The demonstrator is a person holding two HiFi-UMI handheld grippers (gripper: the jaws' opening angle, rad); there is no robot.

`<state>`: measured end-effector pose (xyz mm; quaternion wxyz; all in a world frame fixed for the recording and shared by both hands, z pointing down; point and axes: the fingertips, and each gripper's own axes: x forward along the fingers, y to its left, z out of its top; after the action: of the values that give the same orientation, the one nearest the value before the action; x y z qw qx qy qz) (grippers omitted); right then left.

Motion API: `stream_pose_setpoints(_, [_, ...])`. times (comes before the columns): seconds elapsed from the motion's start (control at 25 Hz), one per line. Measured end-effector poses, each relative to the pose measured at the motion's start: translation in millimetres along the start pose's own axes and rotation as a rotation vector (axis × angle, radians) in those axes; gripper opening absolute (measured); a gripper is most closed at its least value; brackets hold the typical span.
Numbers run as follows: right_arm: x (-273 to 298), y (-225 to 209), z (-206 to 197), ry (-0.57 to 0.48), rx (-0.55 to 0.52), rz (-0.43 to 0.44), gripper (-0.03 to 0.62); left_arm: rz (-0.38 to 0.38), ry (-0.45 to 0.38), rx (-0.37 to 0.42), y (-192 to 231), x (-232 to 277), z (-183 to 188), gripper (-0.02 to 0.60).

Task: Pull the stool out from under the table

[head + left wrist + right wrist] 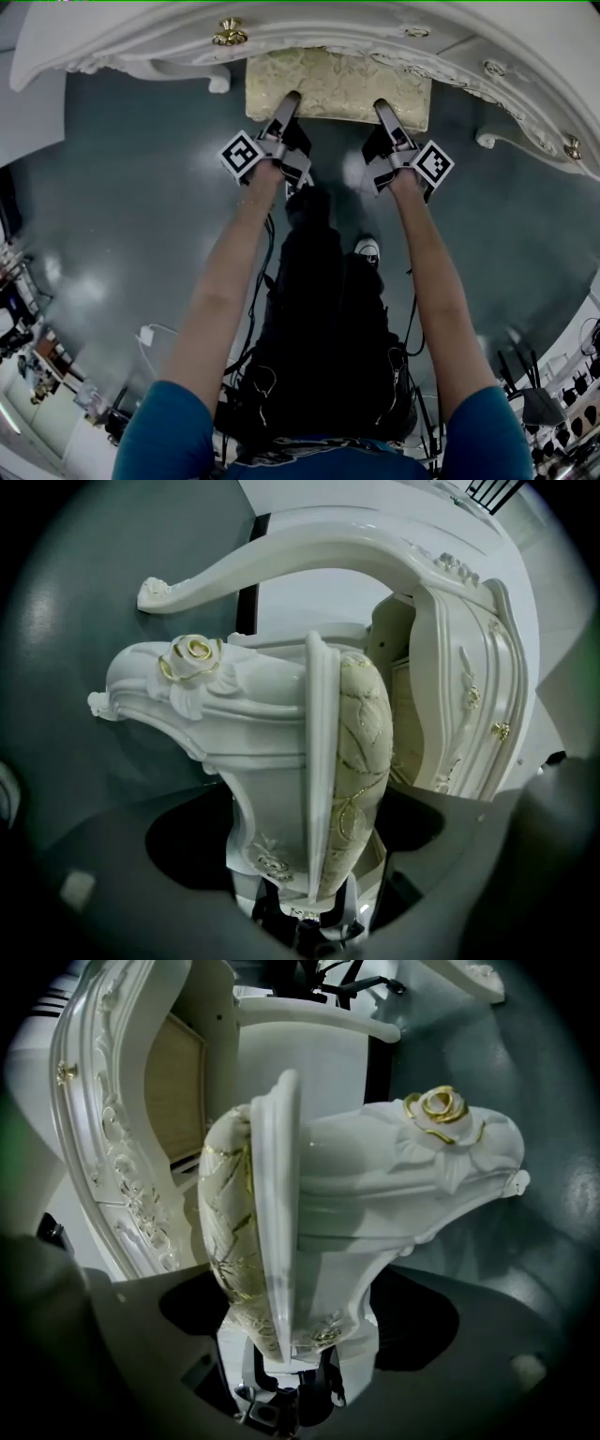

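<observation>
The stool (337, 89) has a cream and gold cushion and a white carved frame, and most of it is tucked beneath the ornate white table (141, 37). My left gripper (289, 101) is at the left of the seat's front edge, my right gripper (382, 105) at the right. Both are turned sideways, one finger over the cushion and one hidden below. In the left gripper view the seat rim (319, 761) runs deep between the jaws of the left gripper (309, 841), with dark gaps on both sides. In the right gripper view the rim (277, 1222) sits likewise in the right gripper (281, 1321).
The table's curved legs (217, 82) (487, 139) flank the stool on the teal floor (122, 216). The person's dark trousers and a shoe (367, 248) are right behind the grippers. Cables and a white plug (148, 336) lie at lower left. Clutter lines both lower corners.
</observation>
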<state>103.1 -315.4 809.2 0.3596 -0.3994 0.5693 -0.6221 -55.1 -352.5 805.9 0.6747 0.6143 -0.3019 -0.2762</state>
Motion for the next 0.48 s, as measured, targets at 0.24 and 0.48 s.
stream_pose_setpoints(0.24, [-33.3,-6.4,-28.2,0.014,0.041,-0.024,0.449,0.045,-0.027,-0.027,8.1,-40.2,-19.1,0.440])
stream_pose_setpoints(0.48, [-73.9,-12.0,-55.8,0.026,0.064,-0.042,0.443,0.066,-0.014,-0.027,9.6,-73.1,-41.3,0.431])
